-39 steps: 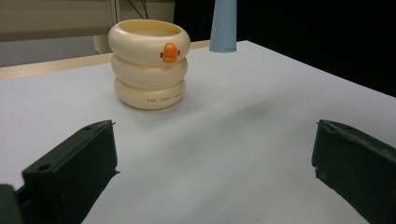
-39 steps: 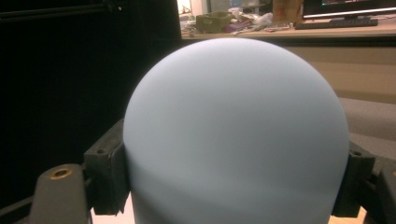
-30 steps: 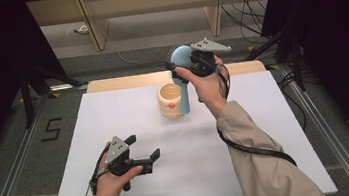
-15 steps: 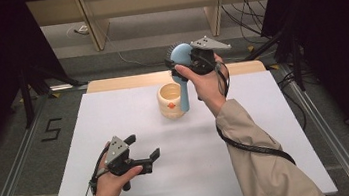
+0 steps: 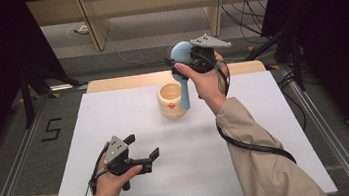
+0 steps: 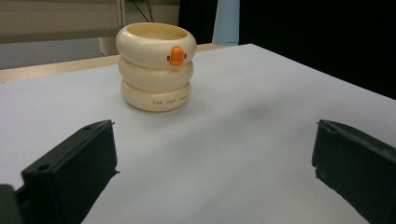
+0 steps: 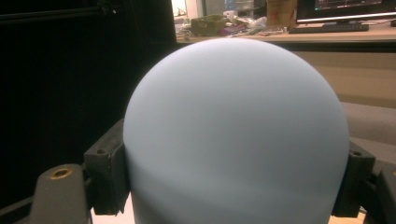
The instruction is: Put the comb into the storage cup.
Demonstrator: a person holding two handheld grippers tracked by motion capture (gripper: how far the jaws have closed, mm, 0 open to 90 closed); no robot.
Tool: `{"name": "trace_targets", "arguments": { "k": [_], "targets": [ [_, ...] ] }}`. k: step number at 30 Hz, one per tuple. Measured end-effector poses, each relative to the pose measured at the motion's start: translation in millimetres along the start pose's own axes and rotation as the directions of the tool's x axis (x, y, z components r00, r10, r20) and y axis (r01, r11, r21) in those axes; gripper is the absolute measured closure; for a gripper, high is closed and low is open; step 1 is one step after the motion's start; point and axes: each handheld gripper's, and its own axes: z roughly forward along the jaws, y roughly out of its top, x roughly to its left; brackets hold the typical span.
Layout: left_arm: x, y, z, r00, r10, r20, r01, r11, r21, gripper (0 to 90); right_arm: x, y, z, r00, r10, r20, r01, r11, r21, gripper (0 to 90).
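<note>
Right gripper (image 5: 184,59): jaws clamped on the head of a pale blue brush (image 5: 183,74), held aloft, handle hanging just beside the cream ringed cup (image 5: 170,100). Left gripper (image 5: 144,157): jaws wide, empty, low over the white table (image 5: 267,132), cup well ahead.

Bright, even overhead light on the white table (image 5: 267,132); dark frame edges; soft shadows; close views slightly blurred.

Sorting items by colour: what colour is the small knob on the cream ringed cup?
Orange. The knob on the cream cup shows best in the left gripper view.
</note>
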Motion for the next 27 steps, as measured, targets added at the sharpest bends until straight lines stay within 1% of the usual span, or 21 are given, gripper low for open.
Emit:
{"name": "trace_targets", "arguments": {
  "k": [9, 17, 27],
  "targets": [
    [0.2, 0.1, 0.1, 1.0, 0.001, 0.004, -0.001, 1.0, 0.001, 0.0, -3.1, 1.5, 0.9, 1.0, 0.001, 0.009, -0.001, 1.0, 0.001, 21.1],
    [0.2, 0.4, 0.1, 1.0, 0.0, 0.003, 0.0, 1.0, 0.001, 0.0, -1.8, 4.8, 3.7, 0.9999, -0.005, 0.011, 0.005, 1.0, -0.004, 21.1],
    [0.8, 0.4, -0.4, 1.0, 0.001, 0.003, -0.001, 1.0, 0.001, 0.0, -2.0, 4.2, 8.1, 0.9999, -0.001, 0.014, 0.001, 1.0, -0.004, 21.1]
  ]
}}
